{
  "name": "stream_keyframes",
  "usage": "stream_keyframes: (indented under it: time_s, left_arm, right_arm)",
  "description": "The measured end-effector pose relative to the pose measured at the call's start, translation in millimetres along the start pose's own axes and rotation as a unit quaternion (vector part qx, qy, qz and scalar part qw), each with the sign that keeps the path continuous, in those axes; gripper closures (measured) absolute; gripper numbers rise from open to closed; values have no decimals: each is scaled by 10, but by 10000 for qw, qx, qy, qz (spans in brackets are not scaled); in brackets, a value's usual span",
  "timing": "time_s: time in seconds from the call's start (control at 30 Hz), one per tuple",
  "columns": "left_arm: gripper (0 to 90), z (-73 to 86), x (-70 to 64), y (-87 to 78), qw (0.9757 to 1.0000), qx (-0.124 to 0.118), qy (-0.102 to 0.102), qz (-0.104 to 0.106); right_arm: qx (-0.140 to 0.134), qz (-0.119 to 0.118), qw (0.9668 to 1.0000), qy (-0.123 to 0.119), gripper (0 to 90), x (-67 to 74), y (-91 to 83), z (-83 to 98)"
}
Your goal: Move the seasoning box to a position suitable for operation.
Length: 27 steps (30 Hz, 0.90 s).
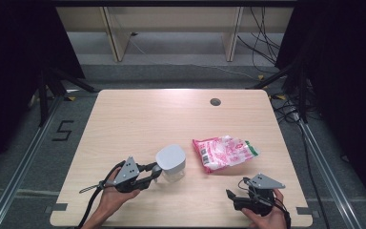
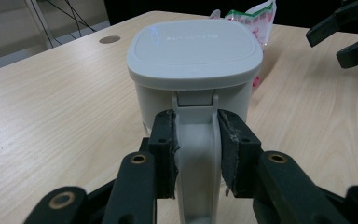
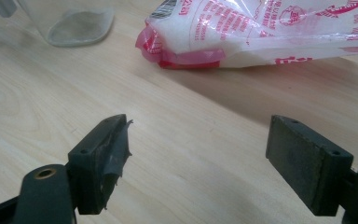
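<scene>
Left gripper (image 2: 196,154) clamped on the white handle (image 2: 196,163) of a lidded container (image 2: 193,60); both pads press the handle's sides. Container stands upright on the bench (image 1: 124,119) straight ahead of this gripper, grey lid (image 2: 196,44) shut and seated flat. Body looks clear; through its wall in the right gripper view no contents are evident, though only the base corner shows there.

Right gripper (image 3: 198,158) jaws wide apart, nothing between them, low over bare bench. Pink-and-white bag (image 3: 270,32) of white granules lies on its side just ahead of it, past the fingertips, not touched. In the high view the bag (image 1: 225,152) sits beyond the right gripper (image 1: 240,198) and to the side of the container, near but apart from it.

Progress, as judged: early. Done so far is the hold on the container handle. Left, likely: lid off or open, bag picked up and opened, contents poured in. Bag seems sealed at the pink end; cannot tell at the green end.
</scene>
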<state>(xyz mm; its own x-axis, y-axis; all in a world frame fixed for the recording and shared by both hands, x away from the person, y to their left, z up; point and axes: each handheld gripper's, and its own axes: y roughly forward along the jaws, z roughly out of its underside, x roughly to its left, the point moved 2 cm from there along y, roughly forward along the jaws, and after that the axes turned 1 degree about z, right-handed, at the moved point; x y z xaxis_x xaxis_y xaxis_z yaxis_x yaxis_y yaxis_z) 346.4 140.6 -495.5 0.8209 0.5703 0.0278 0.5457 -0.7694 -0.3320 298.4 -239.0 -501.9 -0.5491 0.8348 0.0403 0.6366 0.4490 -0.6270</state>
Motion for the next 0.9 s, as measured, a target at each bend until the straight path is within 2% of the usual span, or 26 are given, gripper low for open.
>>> stream_keyframes:
  time_s: [0.17, 0.33, 0.37, 0.4, 0.43, 0.5, 0.6, 0.73, 0.8, 0.83, 0.87, 0.9]
  left_arm:
    - [680, -19, 38, 49, 10000, 18, -12, 29]
    - [680, -63, 68, 121, 9999, 83, 45, -44]
    - [680, -63, 76, 136, 9999, 101, 16, -1]
    - [680, -67, 103, 162, 10000, 77, -16, 32]
    - [680, -72, 116, 170, 10000, 79, 5, 26]
    - [680, -79, 128, 189, 10000, 84, -39, 29]
    - [680, -100, 144, 223, 9999, 138, 20, 39]
    - [673, -106, 213, 287, 9998, 64, 20, 182]
    - [626, -99, 235, 290, 9999, 72, -19, 122]
    - [623, -84, 283, 293, 9999, 113, 0, 26]
    - [625, -84, 283, 293, 9999, 113, 0, 26]
    - [621, -76, 318, 296, 9998, 152, 82, -55]
  right_arm:
    - [62, 13, 10000, 20, 219, 4, 2, 1]
    - [7, -11, 10000, -25, 219, 2, 2, 1]
    - [7, -11, 10000, -25, 219, 2, 2, 1]
    - [87, -50, 9999, 141, 219, 19, 4, 6]
    - [48, -74, 9999, 67, 219, 7, 19, 4]
    - [67, -152, 9998, 73, 219, 15, 11, 4]
    - [62, -147, 9999, 63, 219, 17, 10, 4]
    - [81, -151, 9998, 66, 219, 11, 13, 3]
    - [53, -98, 9999, 74, 218, 14, 18, 5]
    - [86, -147, 9998, 56, 219, 12, 10, 6]
    - [73, -140, 9999, 69, 219, 16, 9, 8]
    - [86, -129, 9999, 28, 219, 9, 8, 8]
